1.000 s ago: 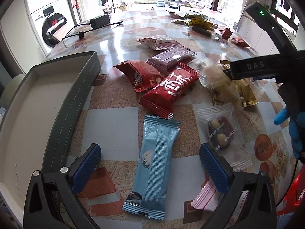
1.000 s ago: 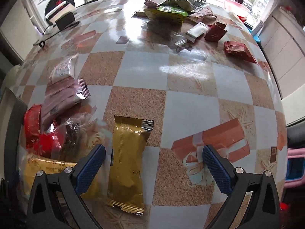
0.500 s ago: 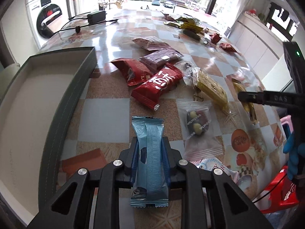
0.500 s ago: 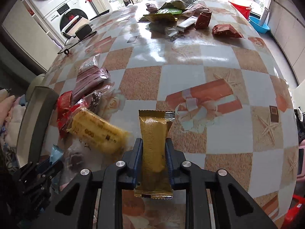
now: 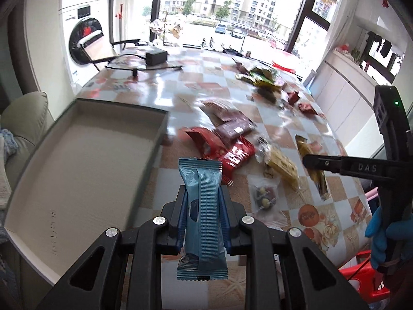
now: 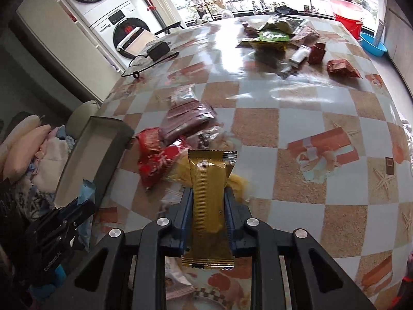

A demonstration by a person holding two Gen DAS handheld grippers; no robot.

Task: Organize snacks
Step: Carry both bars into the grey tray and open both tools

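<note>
My left gripper [image 5: 202,206] is shut on a blue snack packet [image 5: 202,214] and holds it above the table, just right of the empty grey box [image 5: 77,170]. My right gripper [image 6: 209,206] is shut on a gold snack packet [image 6: 209,201], lifted over the snack pile. In the left wrist view the right gripper [image 5: 313,164] shows at the right with the gold packet [image 5: 318,180] hanging from it. In the right wrist view the left gripper [image 6: 77,206] and the grey box [image 6: 85,160] show at the left.
Red packets [image 5: 232,155], a maroon packet [image 5: 235,128], a yellow packet [image 5: 281,165] and a clear candy bag [image 5: 264,197] lie on the checkered table [image 5: 180,93]. More snacks [image 6: 273,36] sit at the far end. A black adapter with cable [image 5: 155,58] lies at the far left.
Both grippers closed on their packets, then lifted them off the table. The left one has moved up and toward the grey box; the right one has risen with the gold packet.
</note>
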